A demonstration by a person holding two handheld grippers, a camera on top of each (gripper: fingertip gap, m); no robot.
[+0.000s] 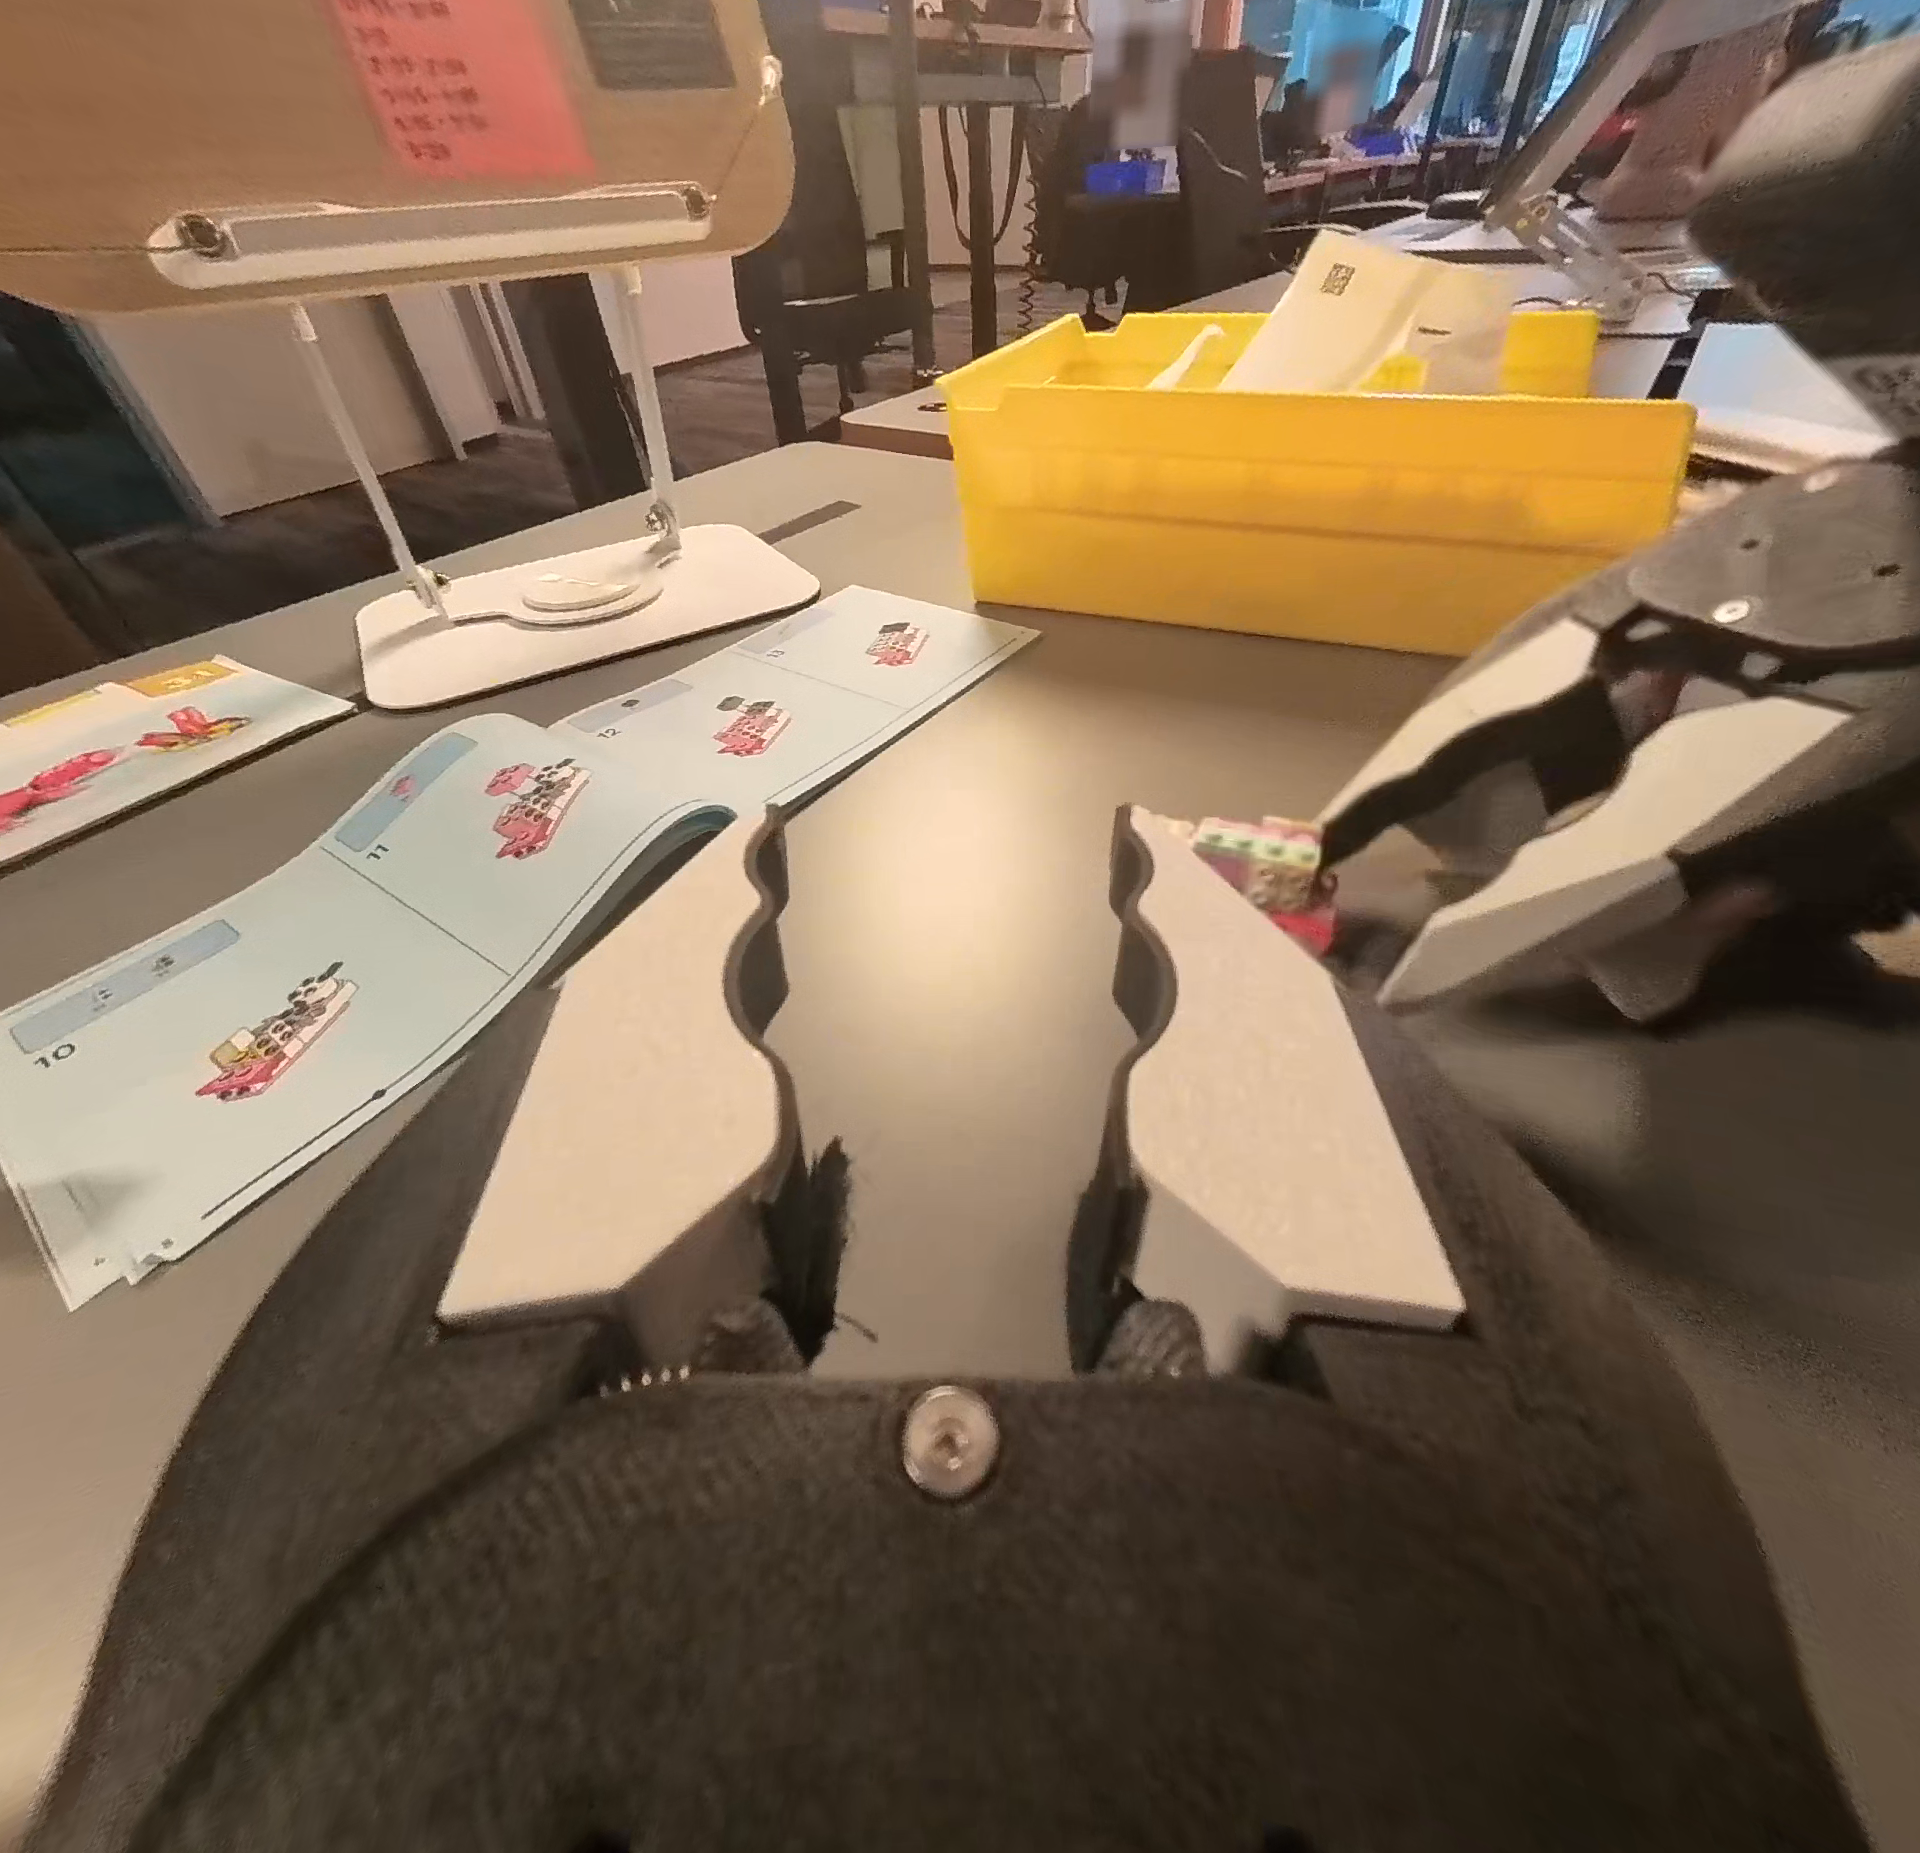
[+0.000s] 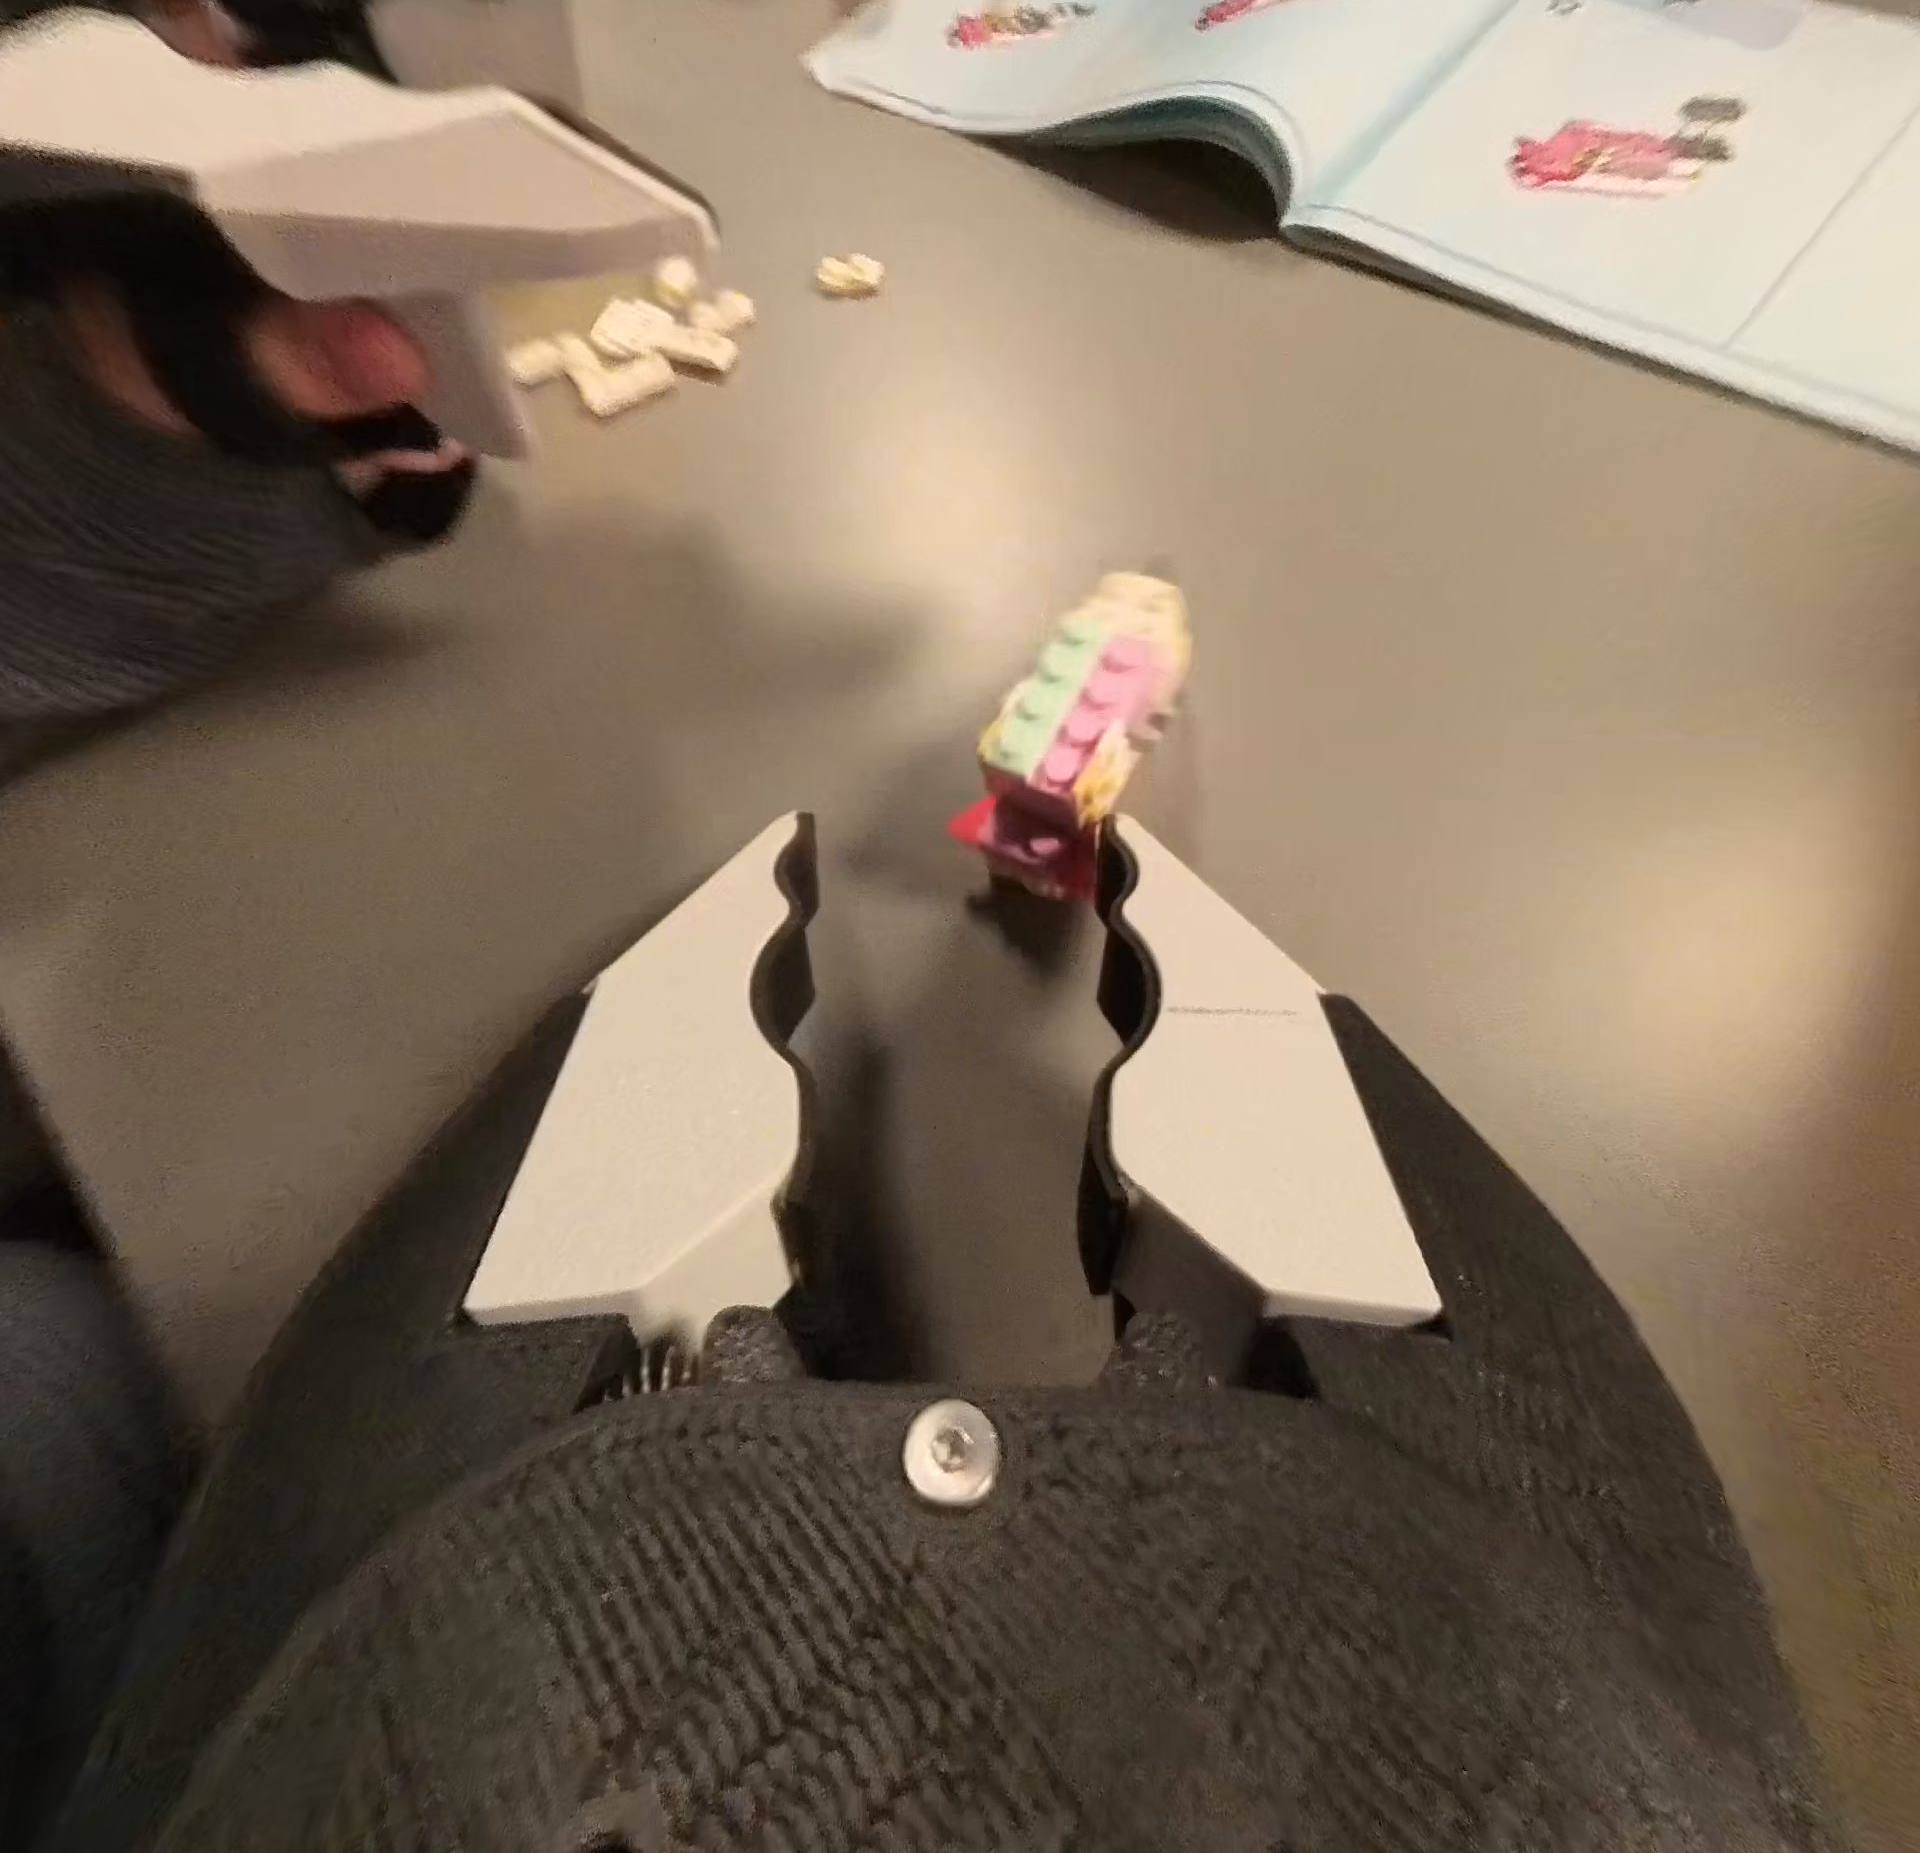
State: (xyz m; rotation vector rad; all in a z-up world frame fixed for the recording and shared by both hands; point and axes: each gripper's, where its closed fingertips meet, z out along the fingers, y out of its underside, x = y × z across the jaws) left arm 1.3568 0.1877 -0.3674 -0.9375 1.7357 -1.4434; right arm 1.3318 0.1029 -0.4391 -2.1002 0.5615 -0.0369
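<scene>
grey and matte, the worktop point(image 1: 935, 764) stretches toward an open office with desks, chairs and blurred people far behind. a yellow bin point(image 1: 1320, 515) with white paper packets in it stands at the far side, and a white stand point(image 1: 582, 608) carrying a tilted board rises at the far left. an open instruction booklet point(image 1: 416, 868) with pale blue pages lies flat beside the stand's base, and a second sheet point(image 1: 135, 733) lies further left.

the left gripper point(image 1: 945, 837) hovers low over bare worktop with its jaws spread wide and nothing between them; its left finger sits just in front of the booklet's edge. the right gripper point(image 2: 951, 847) is also spread, with nothing clamped. a small brick model point(image 2: 1081, 723) in mint green, pink, cream and red stands on the worktop just ahead of its fingertips, toward the right finger point(image 2: 1195, 972), whose tip is very near the model's red base; whether they touch cannot be told through the blur. the other finger is well clear of it.

in the left wrist view the same model point(image 1: 1268, 868) appears between the two grippers, partly hidden behind the left gripper's right finger. a scatter of loose cream bricks point(image 2: 644, 338) lies beyond, near the left gripper point(image 2: 582, 245) as seen from the right.
</scene>
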